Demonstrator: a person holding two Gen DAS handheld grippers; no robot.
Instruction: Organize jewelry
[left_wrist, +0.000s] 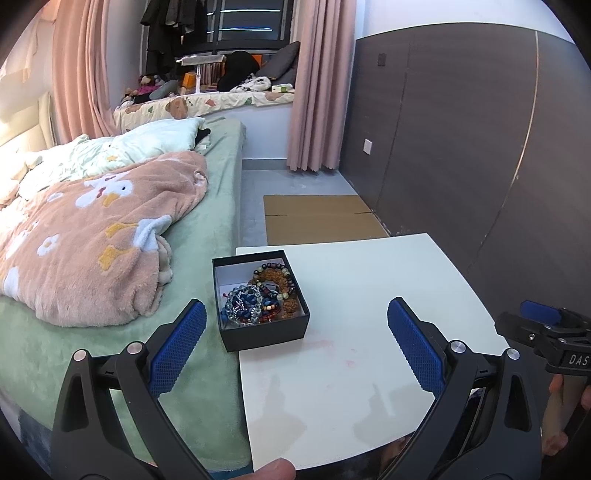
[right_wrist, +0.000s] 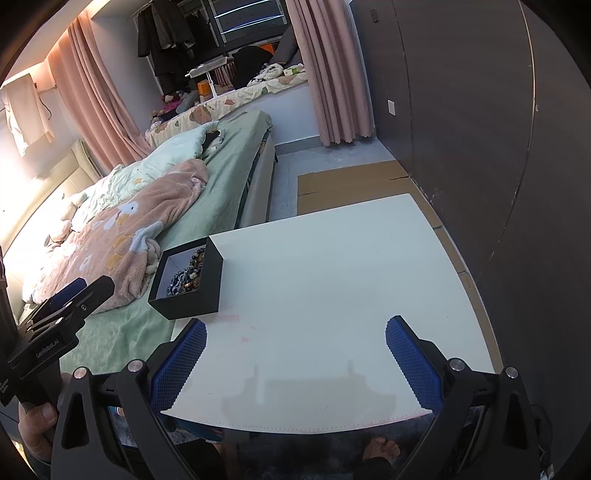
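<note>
A black open box (left_wrist: 258, 332) sits at the left edge of the white table (left_wrist: 369, 295). Several bead bracelets (left_wrist: 264, 293) lie piled inside it. My left gripper (left_wrist: 295, 343) is open and empty, just in front of the box, with its left finger over the bed side. My right gripper (right_wrist: 295, 354) is open and empty above the table's near edge, to the right of the box (right_wrist: 199, 291), whose bracelets (right_wrist: 186, 277) show partly over the rim. The right gripper also shows at the right edge of the left wrist view (left_wrist: 543, 325).
A bed with a green sheet (left_wrist: 207, 236) and a pink fleece blanket (left_wrist: 96, 240) lies against the table's left side. Flat cardboard (left_wrist: 321, 218) lies on the floor beyond the table. A dark panelled wall (left_wrist: 461, 147) runs along the right.
</note>
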